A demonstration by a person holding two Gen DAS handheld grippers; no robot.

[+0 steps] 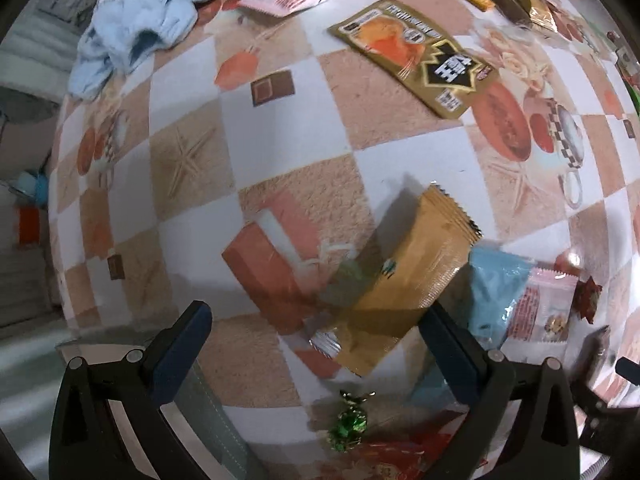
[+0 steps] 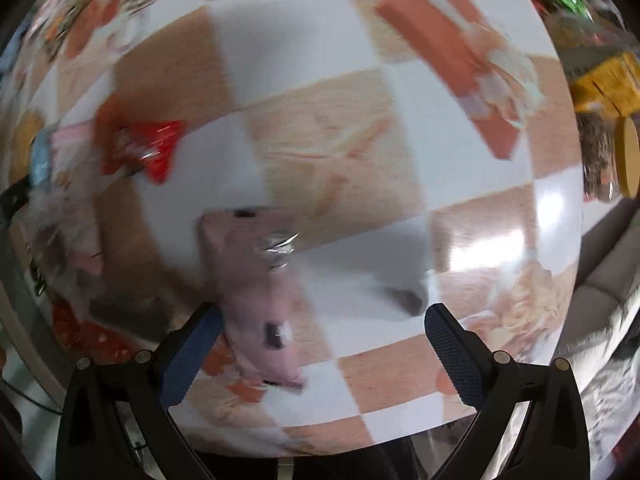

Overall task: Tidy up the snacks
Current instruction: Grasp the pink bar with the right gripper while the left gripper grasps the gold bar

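Both sets of fingers spread wide, grasping nothing: left gripper (image 1: 316, 316) over the gold packet (image 1: 404, 280), right gripper (image 2: 324, 320) beside the pink packet (image 2: 256, 292). Risk of pinching the blue packet (image 1: 496, 292) touching the gold packet (overlapping edges), or skidding the slick pink packet away.

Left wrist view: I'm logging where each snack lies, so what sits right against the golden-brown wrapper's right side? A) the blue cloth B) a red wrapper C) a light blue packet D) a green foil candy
C: the light blue packet lies against the right side of the golden-brown wrapper.
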